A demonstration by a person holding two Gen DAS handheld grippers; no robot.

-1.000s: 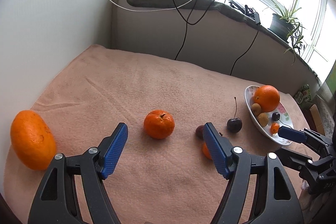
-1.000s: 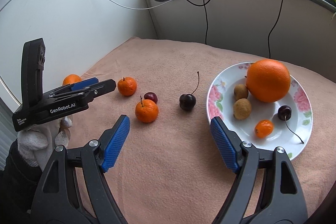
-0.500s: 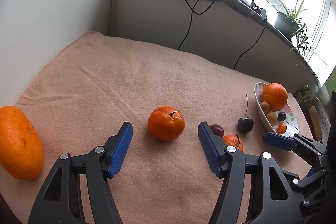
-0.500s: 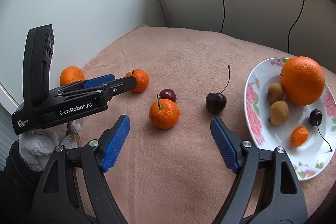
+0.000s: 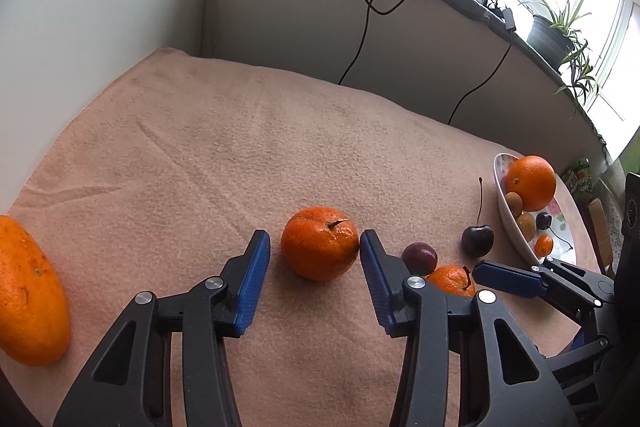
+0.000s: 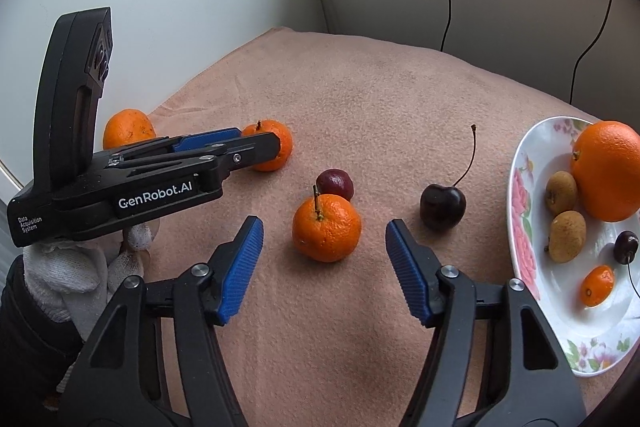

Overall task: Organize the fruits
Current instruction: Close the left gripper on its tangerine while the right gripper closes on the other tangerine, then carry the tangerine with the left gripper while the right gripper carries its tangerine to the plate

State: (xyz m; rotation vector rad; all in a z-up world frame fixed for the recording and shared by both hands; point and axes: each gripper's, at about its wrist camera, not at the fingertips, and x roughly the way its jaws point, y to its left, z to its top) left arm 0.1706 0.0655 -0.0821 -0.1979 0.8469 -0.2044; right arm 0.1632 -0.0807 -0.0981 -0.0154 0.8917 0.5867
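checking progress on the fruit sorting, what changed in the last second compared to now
Both claws moved in on a tangerine each, jaws closing. The left claw now brackets the tangerine, its right finger about touching the peel. The right claw straddles the stemmed tangerine, with gaps on both sides. Nothing is lifted. The cherries, the big orange and the plate with its fruit stayed put.

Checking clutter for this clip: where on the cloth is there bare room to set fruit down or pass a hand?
Free: the far stretch of the pink cloth between the white wall and the sill wall, and the near strip in front of the plate. Crowded: the middle row, where two tangerines, a reddish cherry and a dark cherry sit close.
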